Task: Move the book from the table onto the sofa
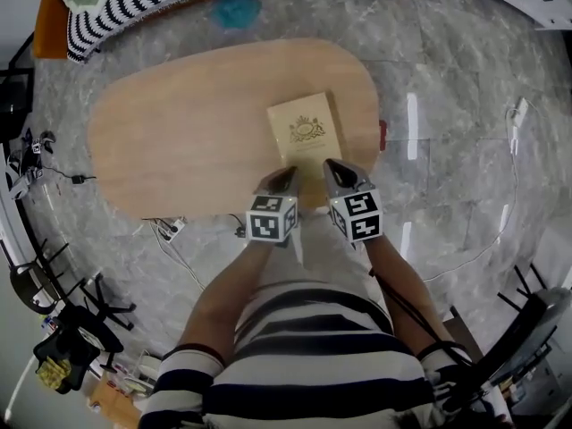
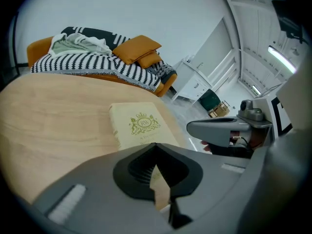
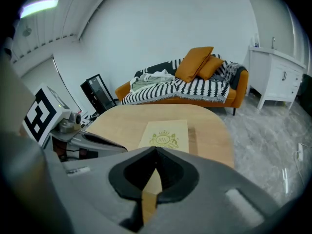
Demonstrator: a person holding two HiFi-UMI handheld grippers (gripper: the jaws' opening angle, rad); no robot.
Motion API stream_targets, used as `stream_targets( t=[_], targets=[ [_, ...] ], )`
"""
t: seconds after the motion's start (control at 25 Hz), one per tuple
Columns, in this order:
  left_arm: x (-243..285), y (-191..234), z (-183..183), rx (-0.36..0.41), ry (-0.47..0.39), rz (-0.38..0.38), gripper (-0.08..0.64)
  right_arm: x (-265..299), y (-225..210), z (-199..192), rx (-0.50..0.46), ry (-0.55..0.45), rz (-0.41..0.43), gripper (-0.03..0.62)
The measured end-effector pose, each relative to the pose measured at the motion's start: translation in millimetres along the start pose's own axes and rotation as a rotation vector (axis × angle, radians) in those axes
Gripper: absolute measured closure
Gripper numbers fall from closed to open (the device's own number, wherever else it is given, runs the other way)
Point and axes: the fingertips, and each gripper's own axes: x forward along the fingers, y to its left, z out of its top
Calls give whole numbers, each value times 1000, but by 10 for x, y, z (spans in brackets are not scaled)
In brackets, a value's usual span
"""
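Note:
A cream book with a gold crest lies flat on the right part of the oval wooden table. It also shows in the left gripper view and the right gripper view. My left gripper is shut and empty, hovering at the book's near edge. My right gripper is also shut and empty, over the book's near right corner. Both grippers point down at a slant toward the book. The orange sofa stands beyond the table's far end, under a striped blanket.
Orange cushions and a pale green cloth lie on the sofa. A white cabinet stands to the sofa's right. A power strip and cables lie on the marble floor near the table. A blue object sits on the floor by the sofa.

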Motion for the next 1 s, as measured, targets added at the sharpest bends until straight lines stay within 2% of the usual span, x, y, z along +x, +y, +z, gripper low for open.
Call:
stream_targets(
  t=[0.32,0.48,0.52,0.56,0.6,0.64,0.68,0.8,1.0],
  targets=[
    [203,241,-92,-40,-1,97,558,295,-71,-136,-37,31,42,589],
    [255,341,-110,-36,-3,149,558,373,-127,-180,-46,42,50,583],
    [270,357,-124,-34,-2,157,558,391,-140,-197,-46,43,52,568],
    [289,373,-139,-32,0,162,558,410,-152,-213,-45,42,56,507],
    [311,390,-151,-33,0,165,536,428,-168,-223,-44,37,55,487],
    [334,410,-159,-35,-2,167,458,446,-191,-227,-46,29,50,472],
    [356,435,-160,-39,-5,170,423,465,-219,-224,-50,19,41,441],
    [420,514,-132,-54,-24,179,373,536,-305,-210,-57,2,30,352],
    [520,644,53,-98,-96,183,258,692,-398,-246,-25,20,93,274]
  ],
)
